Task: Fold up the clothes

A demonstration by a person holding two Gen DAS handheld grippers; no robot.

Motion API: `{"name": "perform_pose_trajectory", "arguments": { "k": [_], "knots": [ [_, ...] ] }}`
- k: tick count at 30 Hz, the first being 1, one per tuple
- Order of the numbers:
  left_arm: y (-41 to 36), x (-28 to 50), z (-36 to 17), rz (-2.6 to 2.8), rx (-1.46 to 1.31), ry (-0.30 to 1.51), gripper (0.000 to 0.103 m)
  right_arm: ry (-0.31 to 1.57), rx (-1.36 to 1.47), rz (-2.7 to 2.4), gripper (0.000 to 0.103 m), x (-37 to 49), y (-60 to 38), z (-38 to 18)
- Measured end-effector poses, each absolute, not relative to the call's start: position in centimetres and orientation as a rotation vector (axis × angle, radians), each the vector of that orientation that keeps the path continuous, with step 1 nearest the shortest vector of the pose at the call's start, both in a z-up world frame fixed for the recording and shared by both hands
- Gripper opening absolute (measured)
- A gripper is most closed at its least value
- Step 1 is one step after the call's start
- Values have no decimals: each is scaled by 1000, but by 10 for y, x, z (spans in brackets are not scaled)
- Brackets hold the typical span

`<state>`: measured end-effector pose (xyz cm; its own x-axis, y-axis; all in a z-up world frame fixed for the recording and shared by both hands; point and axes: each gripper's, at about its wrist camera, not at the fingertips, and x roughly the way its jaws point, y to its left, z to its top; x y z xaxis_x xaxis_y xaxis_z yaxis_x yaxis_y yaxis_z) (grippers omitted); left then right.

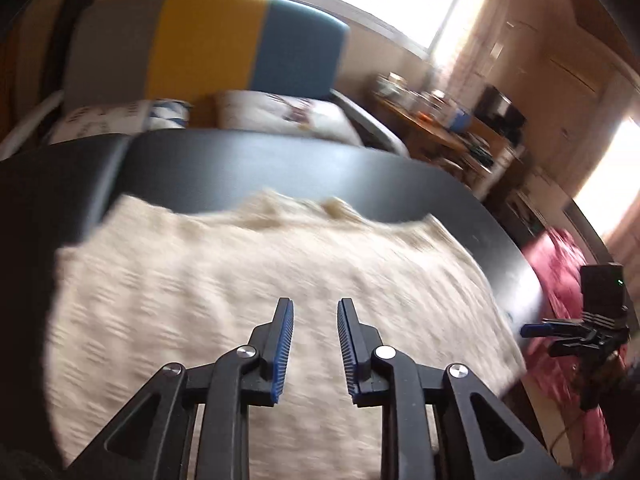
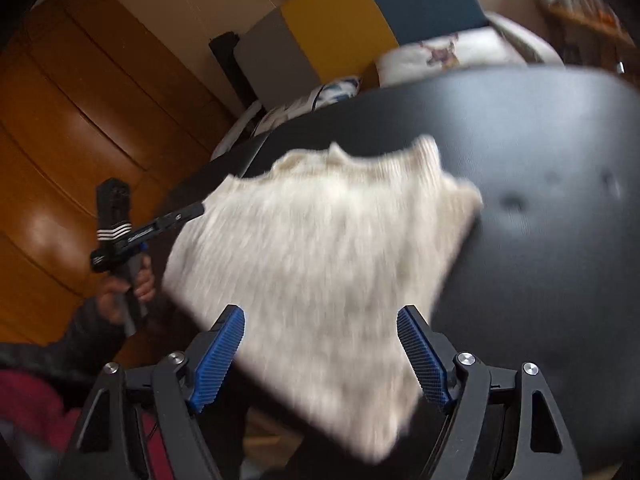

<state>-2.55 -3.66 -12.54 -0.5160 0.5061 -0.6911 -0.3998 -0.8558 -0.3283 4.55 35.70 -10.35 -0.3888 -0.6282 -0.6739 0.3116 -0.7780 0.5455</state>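
A cream knitted sweater lies folded on a black table; it also shows in the right wrist view, with one corner hanging over the table's near edge. My left gripper is open and empty, hovering above the sweater's near part. My right gripper is open wide and empty, above the sweater's near corner. The right gripper shows at the right in the left wrist view; the left gripper shows at the left in the right wrist view, by the sweater's left edge. Both views are motion-blurred.
A chair with grey, yellow and blue back panels stands behind the table with cushions on it. A pink garment lies off the table's right side. A cluttered wooden desk stands at the back right. Wooden cabinet doors are at the left.
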Motion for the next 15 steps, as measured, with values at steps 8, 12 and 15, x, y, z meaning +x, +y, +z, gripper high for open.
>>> {"name": "perform_pose_trajectory", "arguments": {
  "k": [8, 12, 15],
  "knots": [
    [85, 2, -130, 2144, -1050, 87, 22, -599, 1189, -2136, 80, 86, 377, -137],
    [109, -3, -139, 2115, -1069, 127, 22, -561, 1150, -2117, 80, 73, 371, -138],
    [111, -3, -142, 2109, -1072, 129, 22, -567, 1148, -2070, 80, 56, 369, -143]
  ]
}}
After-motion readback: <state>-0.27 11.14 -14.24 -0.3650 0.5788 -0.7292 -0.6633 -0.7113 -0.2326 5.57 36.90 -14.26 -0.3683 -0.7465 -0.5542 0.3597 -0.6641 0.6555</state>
